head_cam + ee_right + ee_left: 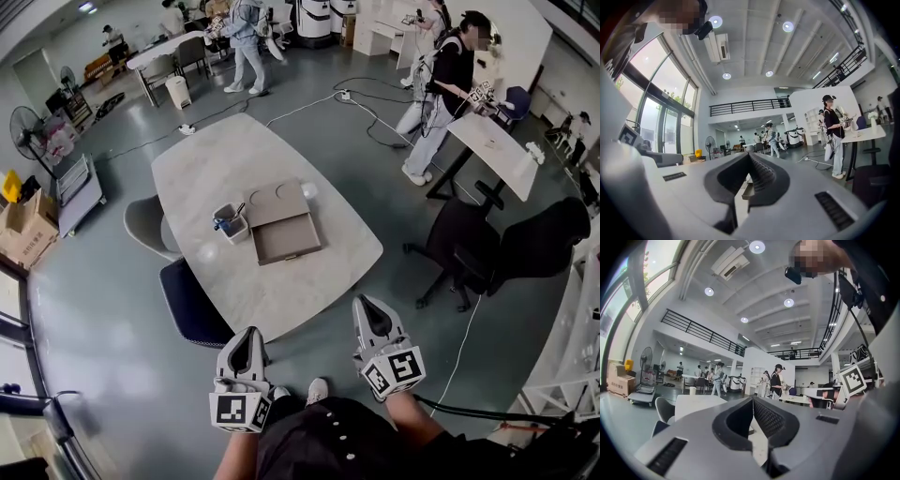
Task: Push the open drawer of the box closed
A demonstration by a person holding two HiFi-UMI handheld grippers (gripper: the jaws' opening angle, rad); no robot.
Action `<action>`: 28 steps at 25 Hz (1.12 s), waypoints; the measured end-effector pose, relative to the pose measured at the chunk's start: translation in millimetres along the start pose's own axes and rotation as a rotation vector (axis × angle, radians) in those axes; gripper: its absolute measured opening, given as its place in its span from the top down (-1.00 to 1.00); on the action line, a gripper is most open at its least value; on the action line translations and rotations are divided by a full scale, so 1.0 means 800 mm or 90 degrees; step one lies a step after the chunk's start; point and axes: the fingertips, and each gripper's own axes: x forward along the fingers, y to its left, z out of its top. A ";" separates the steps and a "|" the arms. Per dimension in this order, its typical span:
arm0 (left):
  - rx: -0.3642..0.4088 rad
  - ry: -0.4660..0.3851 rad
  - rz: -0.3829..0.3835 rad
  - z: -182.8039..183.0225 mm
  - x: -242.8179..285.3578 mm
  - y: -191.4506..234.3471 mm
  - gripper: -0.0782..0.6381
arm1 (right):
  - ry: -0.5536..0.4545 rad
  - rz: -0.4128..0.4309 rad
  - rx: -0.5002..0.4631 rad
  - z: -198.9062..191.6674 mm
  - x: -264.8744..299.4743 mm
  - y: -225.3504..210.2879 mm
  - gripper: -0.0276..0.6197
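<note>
Head view puts the box [276, 202] mid-table [211, 155], its drawer [286, 240] pulled out toward me. My left gripper [248, 337] and right gripper [368, 309] are pinched together, empty, well short. The drawer looks light and stiff; I'd press its front squarely.

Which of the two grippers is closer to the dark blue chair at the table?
Left. The left gripper hangs just beside the chair; the right gripper is well off to its right.
</note>
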 end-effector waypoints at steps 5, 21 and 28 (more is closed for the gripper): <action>-0.008 0.020 0.005 -0.008 0.008 0.019 0.73 | 0.012 0.007 0.005 -0.009 0.020 0.009 0.92; 0.003 -0.023 -0.034 0.034 0.108 0.093 0.73 | -0.041 -0.039 0.007 0.027 0.121 -0.008 0.92; -0.009 -0.034 -0.046 0.043 0.132 0.127 0.73 | -0.043 -0.038 -0.004 0.029 0.166 0.006 0.92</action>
